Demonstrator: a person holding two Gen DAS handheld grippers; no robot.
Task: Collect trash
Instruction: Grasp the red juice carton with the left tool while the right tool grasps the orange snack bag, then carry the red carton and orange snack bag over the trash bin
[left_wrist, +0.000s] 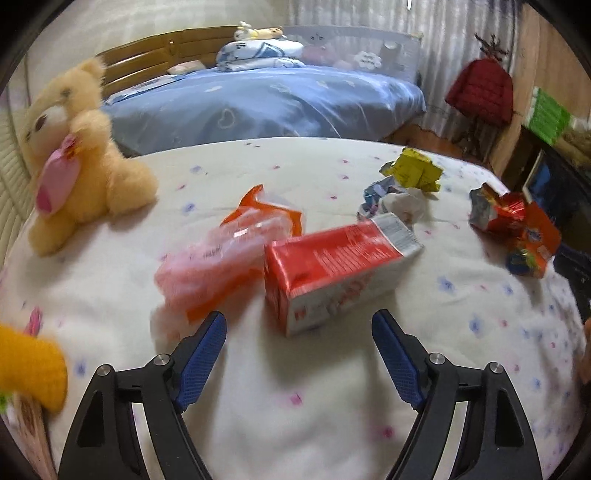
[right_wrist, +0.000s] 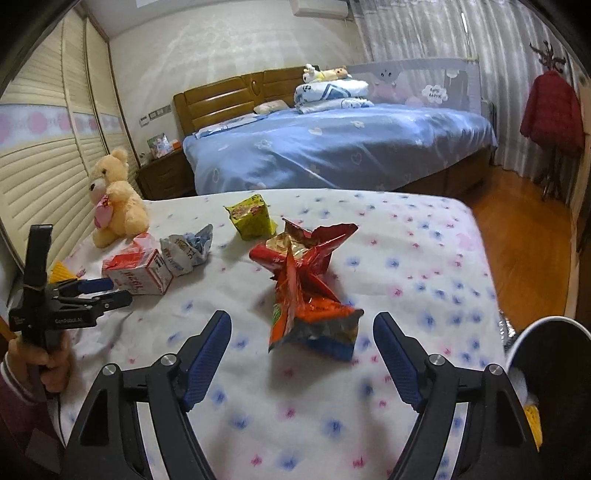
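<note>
A red and white carton (left_wrist: 332, 269) lies on the flowered bed cover just ahead of my open, empty left gripper (left_wrist: 299, 328); it also shows in the right wrist view (right_wrist: 138, 271). A clear orange wrapper (left_wrist: 229, 254) lies left of it. A crumpled white-blue wrapper (left_wrist: 388, 199) (right_wrist: 188, 249) and a yellow pack (left_wrist: 415, 170) (right_wrist: 251, 218) lie farther back. A red crumpled snack bag (right_wrist: 310, 288) (left_wrist: 513, 225) lies between the fingers of my open, empty right gripper (right_wrist: 303, 325). The left gripper (right_wrist: 107, 291) shows at the left, beside the carton.
A yellow teddy bear (left_wrist: 77, 162) (right_wrist: 114, 199) sits at the cover's left side. A yellow knitted thing (left_wrist: 33, 365) lies at the near left. A dark bin rim (right_wrist: 546, 339) is at the right edge. A blue bed (right_wrist: 340, 147) and wooden floor (right_wrist: 517, 229) lie beyond.
</note>
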